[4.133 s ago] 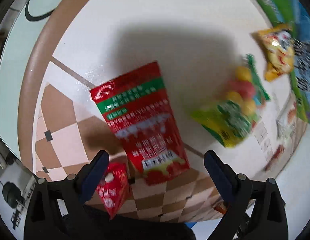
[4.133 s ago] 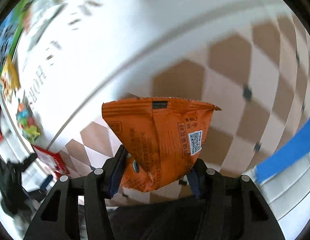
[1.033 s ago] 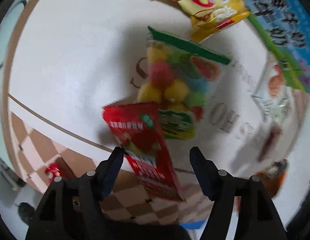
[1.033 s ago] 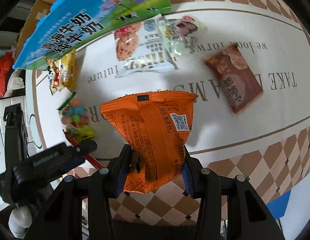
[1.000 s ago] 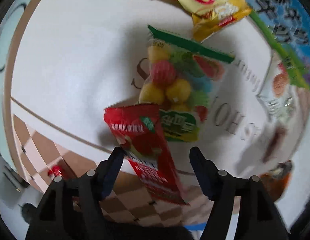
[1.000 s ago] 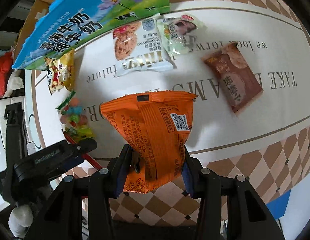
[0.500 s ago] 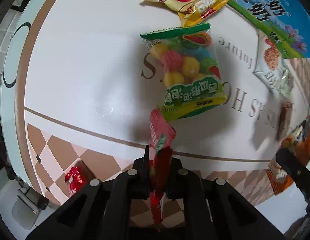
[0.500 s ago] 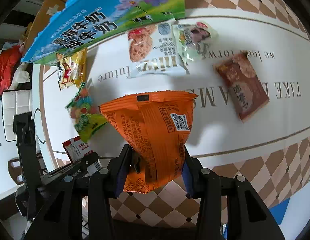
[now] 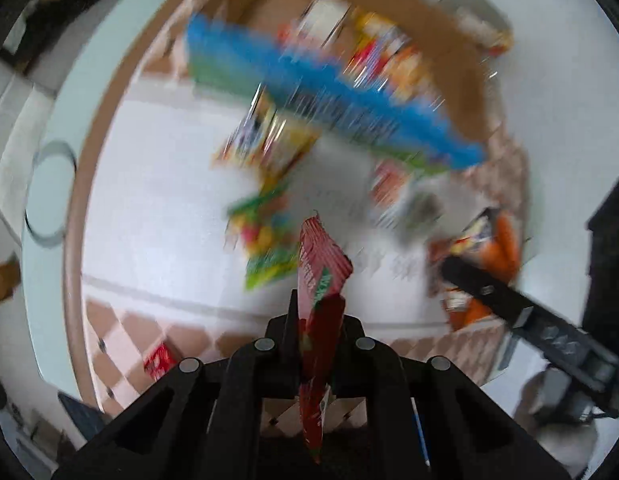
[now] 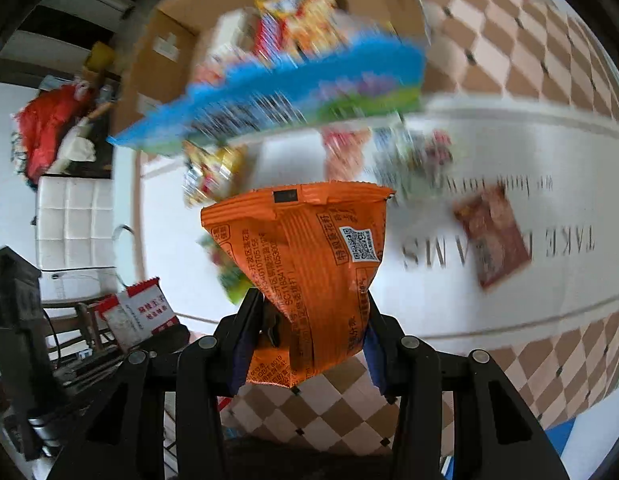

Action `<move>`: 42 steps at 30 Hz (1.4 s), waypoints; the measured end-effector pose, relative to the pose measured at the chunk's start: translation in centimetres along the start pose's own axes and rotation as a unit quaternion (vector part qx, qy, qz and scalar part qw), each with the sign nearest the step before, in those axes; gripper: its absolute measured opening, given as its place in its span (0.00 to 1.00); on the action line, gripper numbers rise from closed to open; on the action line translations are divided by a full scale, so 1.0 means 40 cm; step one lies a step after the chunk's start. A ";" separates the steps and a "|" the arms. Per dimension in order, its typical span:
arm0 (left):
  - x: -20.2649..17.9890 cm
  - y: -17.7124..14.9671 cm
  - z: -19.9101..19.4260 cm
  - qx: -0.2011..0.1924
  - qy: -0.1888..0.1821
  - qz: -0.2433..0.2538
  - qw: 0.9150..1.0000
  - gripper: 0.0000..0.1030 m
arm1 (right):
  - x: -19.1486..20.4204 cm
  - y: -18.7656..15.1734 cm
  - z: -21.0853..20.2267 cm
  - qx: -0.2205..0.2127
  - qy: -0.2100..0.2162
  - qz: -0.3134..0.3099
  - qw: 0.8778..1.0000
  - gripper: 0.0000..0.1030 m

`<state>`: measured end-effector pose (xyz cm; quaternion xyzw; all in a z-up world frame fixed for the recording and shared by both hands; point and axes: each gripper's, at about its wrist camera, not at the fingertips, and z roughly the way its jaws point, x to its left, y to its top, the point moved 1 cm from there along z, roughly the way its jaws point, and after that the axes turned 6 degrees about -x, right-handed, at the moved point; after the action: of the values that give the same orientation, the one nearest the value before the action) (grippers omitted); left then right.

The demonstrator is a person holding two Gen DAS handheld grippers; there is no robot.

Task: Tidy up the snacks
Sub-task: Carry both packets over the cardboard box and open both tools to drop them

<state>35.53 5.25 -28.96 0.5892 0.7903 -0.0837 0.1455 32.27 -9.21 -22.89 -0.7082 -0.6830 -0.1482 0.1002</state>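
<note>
My left gripper (image 9: 315,316) is shut on a red snack packet (image 9: 319,280), held edge-on above the table. My right gripper (image 10: 309,320) is shut on an orange snack packet (image 10: 309,260); it also shows in the left wrist view (image 9: 497,248) at the right. The red packet shows in the right wrist view (image 10: 139,312) at lower left. Ahead stands an open cardboard box (image 10: 181,32) with a blue and green front flap (image 10: 277,100), holding several snacks. A green candy bag (image 9: 265,248), a yellow packet (image 9: 269,144) and a brown packet (image 10: 493,240) lie on the white mat (image 9: 157,200).
The round table has a checkered cloth (image 10: 529,60) under the mat. A small red packet (image 9: 159,362) lies near the table's near edge. A white chair (image 10: 73,224) stands to the left of the table. The views are motion-blurred.
Both grippers have lifted and tilted up toward the cardboard box, still holding their packets. The box's inside has come into view. The snacks on the mat now lie lower in the views.
</note>
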 end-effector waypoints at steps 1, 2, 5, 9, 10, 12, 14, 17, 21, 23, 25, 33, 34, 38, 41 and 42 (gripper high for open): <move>-0.018 0.033 -0.035 -0.014 -0.005 0.009 1.000 0.07 | 0.011 0.022 -0.021 -0.008 0.007 -0.004 1.000 0.48; -0.029 0.070 -0.063 -0.027 -0.009 0.014 0.999 0.07 | 0.027 0.055 -0.047 -0.018 0.013 -0.011 1.000 0.48; -0.071 0.194 -0.125 -0.068 -0.004 0.048 0.997 0.07 | 0.059 0.134 -0.090 -0.046 0.013 -0.028 0.998 0.48; -0.110 0.327 -0.126 -0.095 0.032 0.082 0.992 0.07 | 0.093 0.255 -0.097 -0.077 -0.007 -0.043 0.996 0.48; -0.105 0.365 -0.118 -0.093 0.038 0.082 0.992 0.07 | 0.098 0.279 -0.094 -0.082 -0.012 -0.045 0.996 0.48; -0.101 0.432 -0.086 -0.082 0.057 0.094 0.991 0.07 | 0.110 0.341 -0.070 -0.091 -0.035 -0.050 0.994 0.48; -0.089 0.486 -0.046 -0.070 0.077 0.102 0.989 0.07 | 0.112 0.385 -0.041 -0.085 -0.045 -0.046 0.994 0.48; -0.062 0.548 0.015 -0.044 0.091 0.105 0.989 0.07 | 0.105 0.448 0.017 -0.072 -0.069 -0.041 0.994 0.48; -0.035 0.593 0.115 -0.006 0.105 0.113 0.988 0.07 | 0.085 0.489 0.100 -0.046 -0.090 -0.031 0.994 0.48; -0.019 0.604 0.151 0.007 0.109 0.110 0.988 0.08 | 0.067 0.494 0.145 -0.029 -0.093 -0.023 0.995 0.48; -0.005 0.610 0.180 0.017 0.121 0.106 0.987 0.10 | 0.056 0.495 0.184 -0.012 -0.093 -0.018 0.995 0.48; 0.031 0.615 0.227 0.015 0.098 0.067 0.993 0.79 | 0.016 0.476 0.284 0.046 -0.065 0.007 0.997 0.90; 0.027 0.612 0.223 0.008 0.100 0.070 0.992 0.79 | 0.016 0.473 0.284 0.046 -0.068 0.004 0.997 0.90; 0.008 0.600 0.215 0.004 0.101 0.077 0.992 0.85 | 0.018 0.464 0.278 0.038 -0.091 -0.012 0.995 0.90; 0.002 0.588 0.199 -0.009 0.091 0.074 0.993 0.86 | 0.015 0.456 0.263 0.027 -0.103 -0.015 0.994 0.90; 0.000 0.582 0.193 -0.016 0.088 0.072 0.993 0.88 | 0.017 0.458 0.259 0.023 -0.106 -0.015 0.994 0.91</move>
<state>58.79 9.71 -35.33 0.6471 0.7570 -0.0080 0.0903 51.30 -5.86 -31.22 -0.7068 -0.7038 -0.0585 0.0415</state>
